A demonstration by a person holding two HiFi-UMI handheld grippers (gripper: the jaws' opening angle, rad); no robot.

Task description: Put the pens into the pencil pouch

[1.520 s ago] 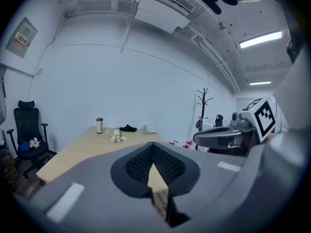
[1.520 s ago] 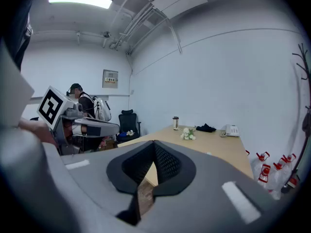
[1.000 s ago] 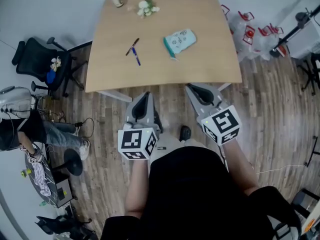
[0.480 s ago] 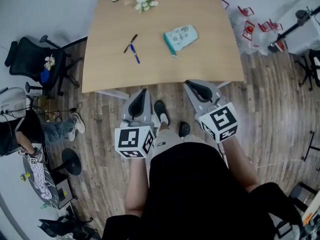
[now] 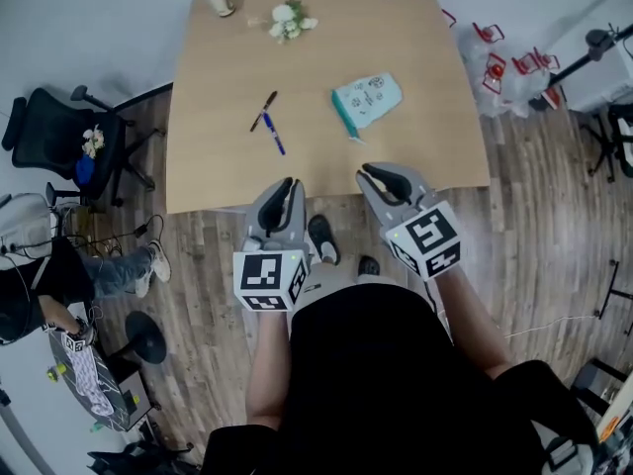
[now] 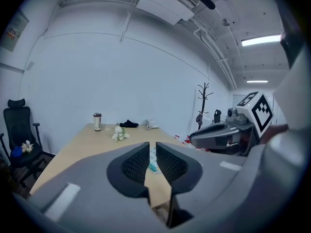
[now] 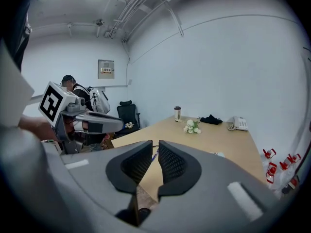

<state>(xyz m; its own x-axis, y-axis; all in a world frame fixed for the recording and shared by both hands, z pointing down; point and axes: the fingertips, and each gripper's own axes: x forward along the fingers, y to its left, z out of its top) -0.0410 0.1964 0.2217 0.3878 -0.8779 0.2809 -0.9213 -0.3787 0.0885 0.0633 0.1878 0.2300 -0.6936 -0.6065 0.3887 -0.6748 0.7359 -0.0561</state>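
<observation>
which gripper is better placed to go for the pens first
Left. The pens lie ahead of the left gripper; the pouch lies ahead of the right gripper. Both grippers' jaws have just been opening, nothing between them.

A light wooden table (image 5: 227,166) is set on a floor (image 5: 534,236) of grey-brown wood planks. A black office chair (image 5: 40,132) is parked just left of the table. The room is enclosed by plain white walls (image 6: 97,67). A coat stand (image 6: 204,98) is seen at the far right, and strip lights (image 6: 261,40) are lit overhead.
</observation>
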